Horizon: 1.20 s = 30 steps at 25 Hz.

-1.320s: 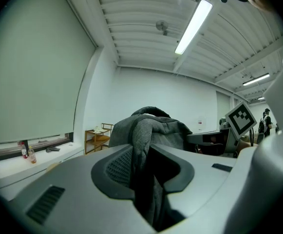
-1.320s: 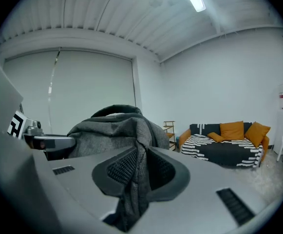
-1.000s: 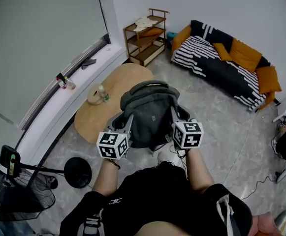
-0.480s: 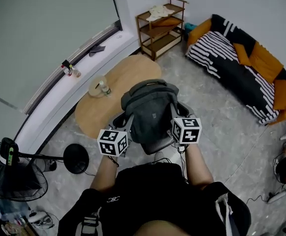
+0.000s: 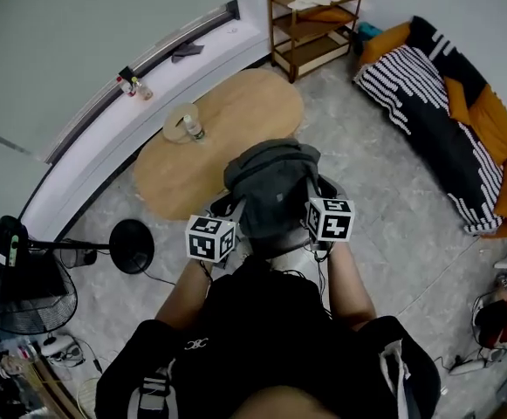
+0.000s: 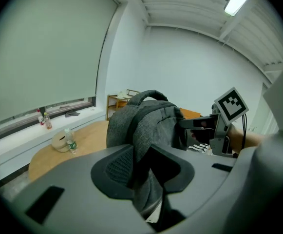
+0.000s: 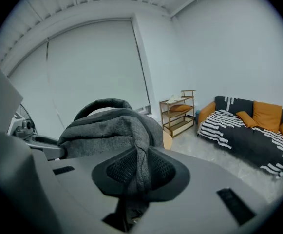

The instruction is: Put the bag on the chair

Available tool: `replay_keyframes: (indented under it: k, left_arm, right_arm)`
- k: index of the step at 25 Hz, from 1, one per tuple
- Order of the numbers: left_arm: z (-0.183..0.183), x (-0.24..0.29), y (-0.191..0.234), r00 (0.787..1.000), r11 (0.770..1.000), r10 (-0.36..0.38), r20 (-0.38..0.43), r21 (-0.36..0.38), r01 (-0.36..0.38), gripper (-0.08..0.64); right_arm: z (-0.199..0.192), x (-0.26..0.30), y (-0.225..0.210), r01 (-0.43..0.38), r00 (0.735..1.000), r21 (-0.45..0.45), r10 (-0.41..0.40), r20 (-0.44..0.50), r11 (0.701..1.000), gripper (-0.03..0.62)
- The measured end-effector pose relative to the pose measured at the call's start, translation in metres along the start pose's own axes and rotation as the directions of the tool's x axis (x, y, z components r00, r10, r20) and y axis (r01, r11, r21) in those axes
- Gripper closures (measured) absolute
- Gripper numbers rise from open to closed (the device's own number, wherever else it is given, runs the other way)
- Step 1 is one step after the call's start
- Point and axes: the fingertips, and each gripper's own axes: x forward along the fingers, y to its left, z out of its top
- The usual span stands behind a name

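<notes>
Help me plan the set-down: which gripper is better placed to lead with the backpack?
Neither, I'd judge: the left gripper and right gripper each clamp fabric of the backpack on opposite sides, roughly level, so both should move together. No chair is in view.

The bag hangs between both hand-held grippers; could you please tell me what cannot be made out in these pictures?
- No chair can be made out in any view; in the head view the bag and the person cover whatever is beneath.
- Bag's underside: gripper views, hidden behind the left hand-held gripper and right hand-held gripper bodies.
- Label of the bottle: head view, too small.
</notes>
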Motion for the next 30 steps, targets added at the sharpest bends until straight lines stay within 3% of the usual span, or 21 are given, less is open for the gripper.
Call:
replay_keyframes:
  k: [8, 17, 22, 30]
  left_arm:
    - [-0.054, 0.043, 0.018, 0.988, 1.000, -0.025, -0.154, -0.006, 0.024, 0.457]
    - [-0.104, 0.074, 0.031, 0.952, 0.999, -0.054, -0.300, -0.019, 0.050, 0.459]
    - [-0.105, 0.091, 0.031, 0.956, 0.996, -0.085, -0.280, -0.029, 0.080, 0.463]
    - [-0.101, 0.113, 0.052, 0.976, 0.998, -0.062, -0.209, -0.039, 0.055, 0.463]
  right_arm:
    - [-0.045, 0.051, -0.015, 0.046, 0.989, -0.015, -0.047, -0.143, 0.999, 0.508]
    - [-0.091, 0.091, -0.027, 0.074, 0.955, -0.017, -0.076, -0.285, 0.997, 0.506]
    - [-0.096, 0.104, -0.037, 0.069, 0.958, -0.044, -0.079, -0.275, 0.997, 0.506]
    - [-0.095, 0.134, -0.042, 0.010, 0.966, -0.092, -0.033, -0.255, 0.996, 0.508]
